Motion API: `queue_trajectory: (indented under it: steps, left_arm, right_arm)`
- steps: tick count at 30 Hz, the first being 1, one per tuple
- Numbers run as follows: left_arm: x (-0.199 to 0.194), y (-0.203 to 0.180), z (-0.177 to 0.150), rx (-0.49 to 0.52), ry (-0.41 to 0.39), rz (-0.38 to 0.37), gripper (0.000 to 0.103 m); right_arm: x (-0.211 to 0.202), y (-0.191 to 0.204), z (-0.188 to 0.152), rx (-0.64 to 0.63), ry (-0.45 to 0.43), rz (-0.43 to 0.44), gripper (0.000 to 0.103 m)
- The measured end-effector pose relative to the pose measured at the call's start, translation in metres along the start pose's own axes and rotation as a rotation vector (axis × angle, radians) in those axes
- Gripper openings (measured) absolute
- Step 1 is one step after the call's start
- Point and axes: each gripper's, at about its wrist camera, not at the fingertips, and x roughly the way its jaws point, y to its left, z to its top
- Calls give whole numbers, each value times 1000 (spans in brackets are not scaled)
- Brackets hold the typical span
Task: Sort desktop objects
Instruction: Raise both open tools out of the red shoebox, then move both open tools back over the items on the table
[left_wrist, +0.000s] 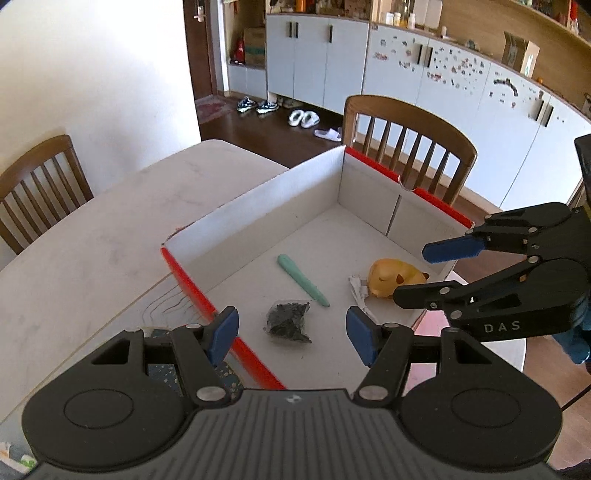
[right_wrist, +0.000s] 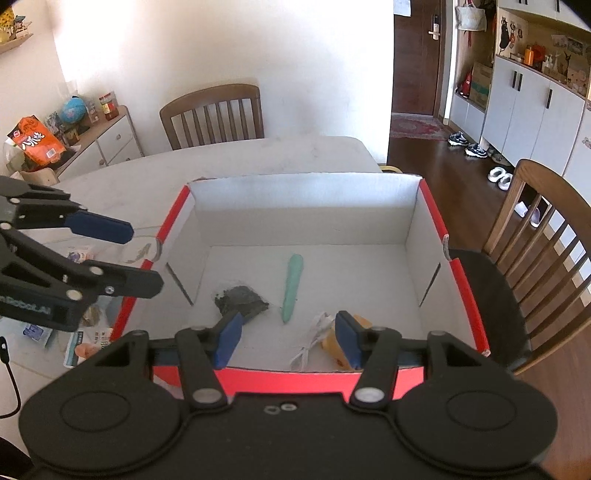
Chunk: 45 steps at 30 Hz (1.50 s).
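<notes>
Inside the open white cardboard box with red rim (right_wrist: 432, 210) on the pale table (left_wrist: 92, 236) lie a slim mint-green pen (right_wrist: 292, 286), a clear packet of dark bits (right_wrist: 242, 300) and a yellow animal-shaped toy (left_wrist: 393, 282), while the left gripper (left_wrist: 291, 334) and right gripper (right_wrist: 288, 338) hover spread and empty.

The box (right_wrist: 306, 206) is open on top, its far floor bare; pen (right_wrist: 291, 288), dark packet (right_wrist: 242, 299) and yellow toy (left_wrist: 395, 282) crowd the near floor.

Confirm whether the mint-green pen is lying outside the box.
No, the mint-green pen lies on the floor of the red-edged box, beside the dark packet.
</notes>
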Motion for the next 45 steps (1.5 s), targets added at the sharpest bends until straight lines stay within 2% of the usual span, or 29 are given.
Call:
queue_trajectory:
  steps: [4, 8, 14, 16, 17, 21, 24, 30, 45]
  left_arm:
    - [-14, 6, -9, -16, -14, -3, 63]
    - [-24, 12, -18, -28, -21, -16, 63]
    - [-38, 24, -33, -46, -33, -28, 64]
    - [-43, 27, -37, -45, -43, -29, 71]
    - [-45, 28, -39, -42, -49, -31, 72]
    - [-53, 34, -47, -37, -57, -40, 73]
    - [-58, 40, -53, -40, -62, -45, 79]
    - [-70, 53, -64, -52, -80, -53, 85]
    - [-100, 88, -97, -89, -98, -43, 88]
  right_arm:
    - [-1, 6, -1, -1, 1, -3, 57]
    - [-4, 15, -2, 1, -6, -14, 64]
    - [-8, 26, -3, 12, -10, -34, 66]
    - [-8, 29, -4, 20, -13, -38, 68]
    - [-9, 32, -4, 23, -15, -38, 71]
    - [-10, 43, -5, 25, -17, -42, 75]
    - [-10, 51, -6, 28, -24, -40, 79]
    - [-11, 70, -6, 26, -30, -51, 84]
    - [-12, 122, -8, 26, -40, -41, 86]
